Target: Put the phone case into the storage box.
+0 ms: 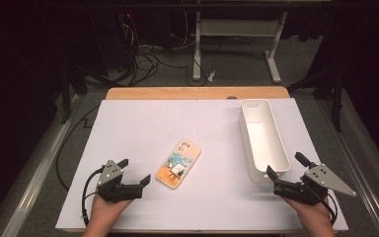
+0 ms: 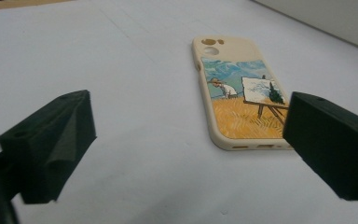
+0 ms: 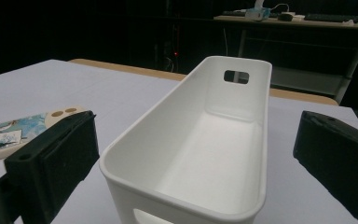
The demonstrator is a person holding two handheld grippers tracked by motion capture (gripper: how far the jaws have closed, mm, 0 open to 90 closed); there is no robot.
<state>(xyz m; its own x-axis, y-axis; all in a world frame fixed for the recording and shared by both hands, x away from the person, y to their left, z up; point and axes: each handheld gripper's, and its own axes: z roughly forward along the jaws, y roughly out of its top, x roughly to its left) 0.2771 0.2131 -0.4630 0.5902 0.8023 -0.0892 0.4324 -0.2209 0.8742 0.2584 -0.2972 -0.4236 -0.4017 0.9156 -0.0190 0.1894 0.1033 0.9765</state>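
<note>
A phone case (image 1: 178, 164) printed with a painting of an easel in a wheat field lies flat near the middle of the white sheet, camera holes pointing away. My left gripper (image 1: 134, 171) rests low at the front left, open, its jaws wide apart with nothing between them. In the left gripper view the case (image 2: 237, 88) lies just beyond the left gripper (image 2: 189, 126), closer to its right jaw. My right gripper (image 1: 286, 166) is open at the front right, facing the near end of a long white bin (image 1: 276, 163). Its own view looks into the empty bin (image 3: 177, 88) past the right gripper (image 3: 196, 144).
A white sheet (image 1: 153, 123) covers the wooden table (image 1: 197, 93). The bin runs front to back along the right side, with a handle slot (image 3: 236, 77) in its far end. Cables and desk legs (image 1: 196, 44) stand on the floor beyond.
</note>
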